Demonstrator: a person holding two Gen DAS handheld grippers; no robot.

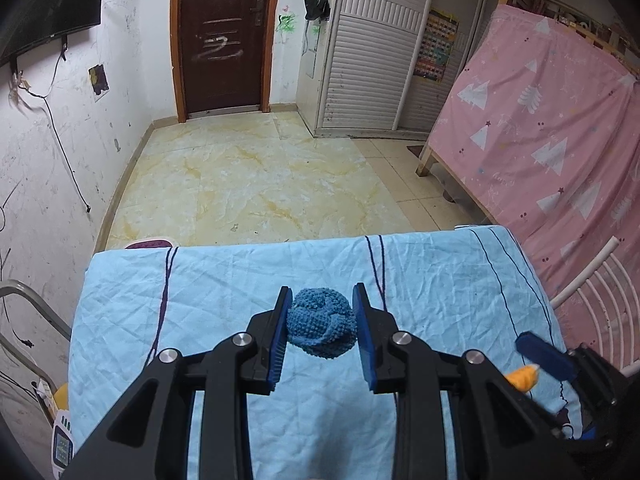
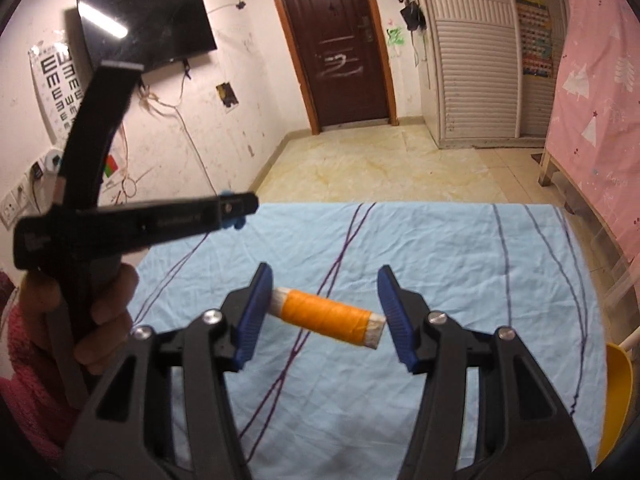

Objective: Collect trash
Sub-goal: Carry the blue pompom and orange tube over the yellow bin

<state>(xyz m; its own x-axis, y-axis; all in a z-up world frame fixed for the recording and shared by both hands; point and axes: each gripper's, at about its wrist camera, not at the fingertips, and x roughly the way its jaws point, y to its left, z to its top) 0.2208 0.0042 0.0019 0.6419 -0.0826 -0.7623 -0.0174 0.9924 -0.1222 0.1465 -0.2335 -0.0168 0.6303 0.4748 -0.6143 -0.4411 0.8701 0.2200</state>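
Note:
A blue knitted ball (image 1: 322, 323) lies on the light blue cloth (image 1: 224, 280) of the table. My left gripper (image 1: 322, 320) is open around it, its blue pads close on both sides; contact is unclear. An orange thread spool (image 2: 326, 317) with pale ends lies on the same cloth (image 2: 440, 264). My right gripper (image 2: 325, 312) is open around the spool, one pad at each end. The left gripper also shows in the right wrist view (image 2: 236, 216), held by a hand at the left. The spool's orange tip shows in the left wrist view (image 1: 522, 378).
A yellow bin (image 2: 618, 384) sits at the table's right edge, beside a white chair back (image 1: 600, 296). A pink-draped bed frame (image 1: 552, 128) stands to the right. Beyond the table lie tiled floor (image 1: 256, 176), a brown door (image 1: 224, 36) and a louvred wardrobe (image 1: 372, 52).

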